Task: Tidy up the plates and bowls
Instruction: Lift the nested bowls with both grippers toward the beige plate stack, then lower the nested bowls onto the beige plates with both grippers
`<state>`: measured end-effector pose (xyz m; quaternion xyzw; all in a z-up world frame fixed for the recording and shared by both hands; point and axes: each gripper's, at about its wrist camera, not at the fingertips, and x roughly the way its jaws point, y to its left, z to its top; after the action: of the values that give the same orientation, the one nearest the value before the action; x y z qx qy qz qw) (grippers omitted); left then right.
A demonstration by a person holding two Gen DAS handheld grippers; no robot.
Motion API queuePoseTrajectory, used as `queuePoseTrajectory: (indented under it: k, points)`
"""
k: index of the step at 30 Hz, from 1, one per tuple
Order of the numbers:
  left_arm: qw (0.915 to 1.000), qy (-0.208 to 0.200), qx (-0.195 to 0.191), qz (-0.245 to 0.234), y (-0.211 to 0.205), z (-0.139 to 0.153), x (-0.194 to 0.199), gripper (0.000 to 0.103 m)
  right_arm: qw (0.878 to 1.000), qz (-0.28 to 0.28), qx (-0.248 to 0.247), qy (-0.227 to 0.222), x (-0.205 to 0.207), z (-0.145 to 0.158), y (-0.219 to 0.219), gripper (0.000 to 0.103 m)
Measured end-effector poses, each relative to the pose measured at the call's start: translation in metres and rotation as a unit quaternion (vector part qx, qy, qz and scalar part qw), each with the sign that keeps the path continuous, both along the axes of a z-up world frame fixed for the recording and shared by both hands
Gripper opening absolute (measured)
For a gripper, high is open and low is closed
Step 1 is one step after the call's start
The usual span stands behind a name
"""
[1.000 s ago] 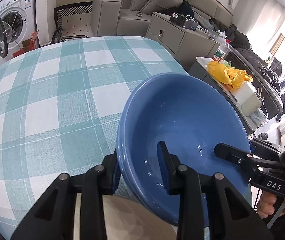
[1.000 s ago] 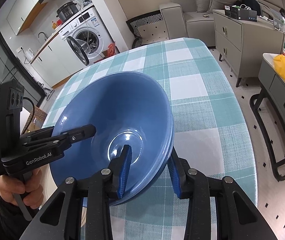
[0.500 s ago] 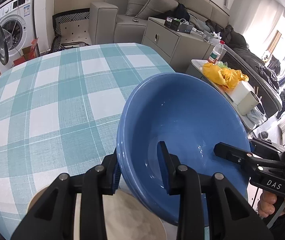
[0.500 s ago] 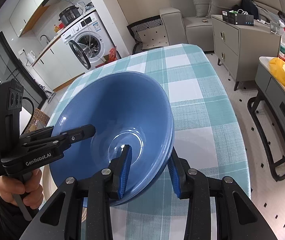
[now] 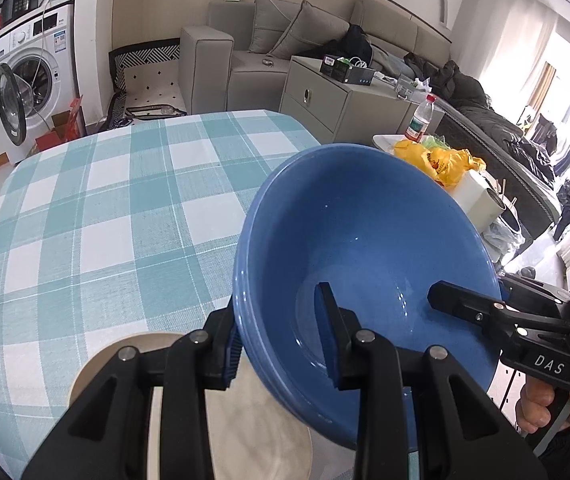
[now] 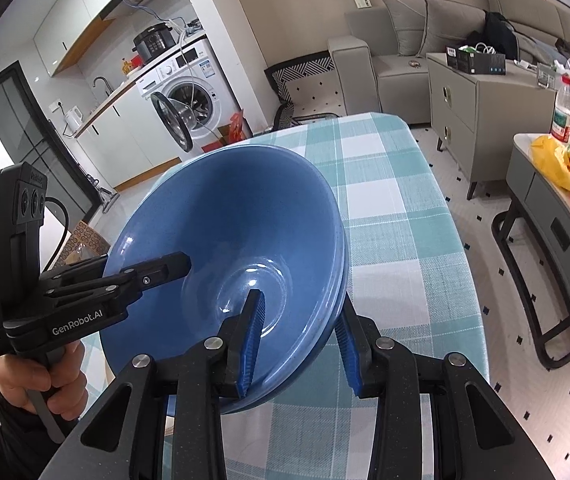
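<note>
Bowl: the blue bowl (image 5: 365,248) is held above the checked worktop (image 5: 105,220), over a beige plate (image 5: 245,420).
Left gripper (image 5: 281,336): jaws clamped across the near rim.
Right gripper (image 6: 299,336): jaws clamped across the opposite rim, so the weight is shared and tipping is prevented.

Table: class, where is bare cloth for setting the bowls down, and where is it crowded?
Free: the checked table from the bowls to its far edge. Crowded: the near edge, with a beige plate under both grippers.

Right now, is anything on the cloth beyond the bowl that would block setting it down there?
Nothing visible. Both grippers, left and right, clamp the bowl above the cloth; only a plate lies beneath, near the edge.
</note>
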<state>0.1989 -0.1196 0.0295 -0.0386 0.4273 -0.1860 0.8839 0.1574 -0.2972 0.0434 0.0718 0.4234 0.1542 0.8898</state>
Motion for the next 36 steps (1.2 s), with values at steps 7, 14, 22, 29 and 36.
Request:
queuePoseTrajectory:
  k: [7,14,22,29,36]
  points:
    - [0.9999,-0.014,-0.001,0.007,0.006,0.008,-0.021,0.031,1.0,0.006,-0.004,-0.015,-0.024,0.011,0.009,0.036]
    - [0.9997,-0.018,-0.004,0.018,0.016,0.009,-0.04,0.031,1.0,0.017,-0.011,-0.02,-0.042,0.014,0.02,0.036]
    - [0.9992,-0.025,-0.004,0.031,0.03,0.008,-0.057,0.031,0.999,0.03,-0.013,-0.026,-0.056,0.016,0.035,0.036]
    - [0.9983,-0.031,-0.007,0.049,0.047,0.007,-0.067,0.031,0.998,0.047,-0.016,-0.029,-0.06,0.016,0.051,0.036]
    - [0.9974,-0.034,-0.008,0.063,0.062,0.007,-0.077,0.031,0.997,0.065,-0.018,-0.032,-0.06,0.016,0.067,0.036]
